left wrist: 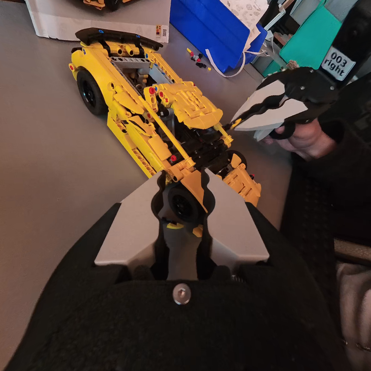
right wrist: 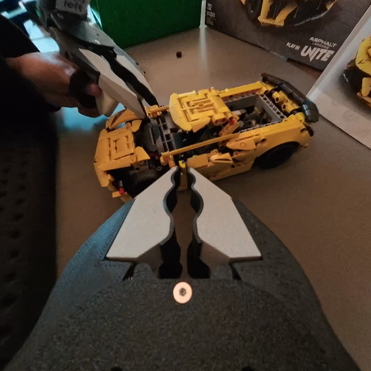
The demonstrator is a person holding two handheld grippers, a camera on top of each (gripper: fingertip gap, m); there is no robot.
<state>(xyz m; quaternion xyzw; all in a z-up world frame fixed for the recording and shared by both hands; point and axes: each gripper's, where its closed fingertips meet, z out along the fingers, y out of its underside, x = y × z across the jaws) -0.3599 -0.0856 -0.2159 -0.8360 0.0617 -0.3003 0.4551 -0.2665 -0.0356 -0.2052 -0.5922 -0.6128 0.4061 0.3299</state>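
Both grippers' jaws at yellow brick car (left wrist: pixel 152 120)

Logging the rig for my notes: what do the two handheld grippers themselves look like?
Both match: left gripper and right gripper have textured black bodies, pale grey wedge-shaped fingers with wavy black inner pads, and a silver screw. Each carries a small label.

The left tongs (left wrist: pixel 183 178) hide part of the yellow car's (left wrist: pixel 152 112) front wheel (left wrist: pixel 183 206).
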